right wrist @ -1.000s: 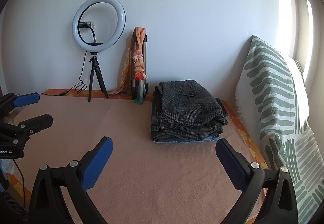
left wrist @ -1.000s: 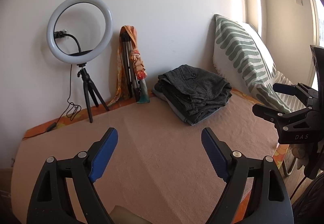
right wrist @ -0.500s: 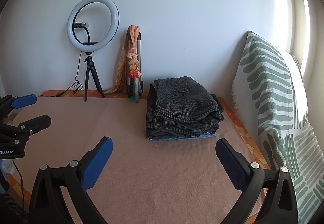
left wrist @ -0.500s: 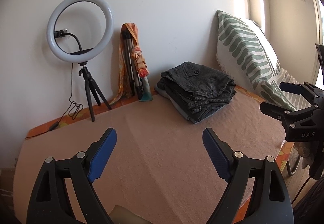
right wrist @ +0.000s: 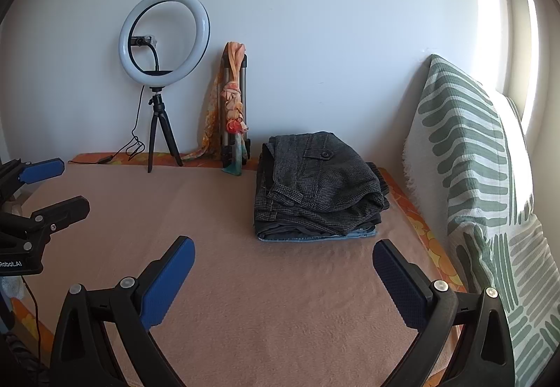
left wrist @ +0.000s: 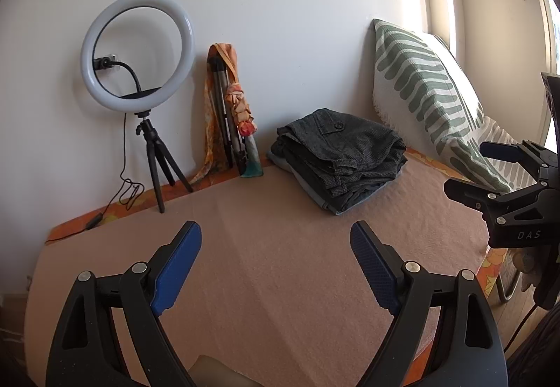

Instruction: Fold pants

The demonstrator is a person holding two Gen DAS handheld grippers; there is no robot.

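Left gripper (left wrist: pixel 276 248): hovered over the pink blanket, jaws spread wide, nothing between its blue pads (left wrist: pixel 178 264). In the right wrist view it showed at the left edge (right wrist: pixel 52 185), also gaping and empty.
Right gripper (right wrist: pixel 283 268): held above the blanket with jaws wide apart and empty; blue pads (right wrist: pixel 168 285) faced each other. In the left wrist view it appeared at the right edge (left wrist: pixel 479 166), clear of the bed.
Pants (right wrist: pixel 315 187): dark grey, already folded into a neat stack at the far side of the bed, a buttoned pocket flap on top. They lay well ahead of both grippers, untouched.
Under the pants: a strip of blue denim (right wrist: pixel 318 237) showed along the bottom edge of the stack.
Blanket (right wrist: pixel 245 299): pink, flat, covering the bed; an orange patterned sheet (right wrist: pixel 423 236) peeked out at its edges.
Pillow (right wrist: pixel 483 184): white with green stripes, propped upright to the right of the pants, near them.
Ring light (left wrist: pixel 136 51): lit, on a small black tripod against the white wall, left of the pants and well apart.
Folded tripod (left wrist: pixel 225 117): leaned against the wall with an orange scarf (left wrist: pixel 241 107) draped over it, between the ring light and the pants.
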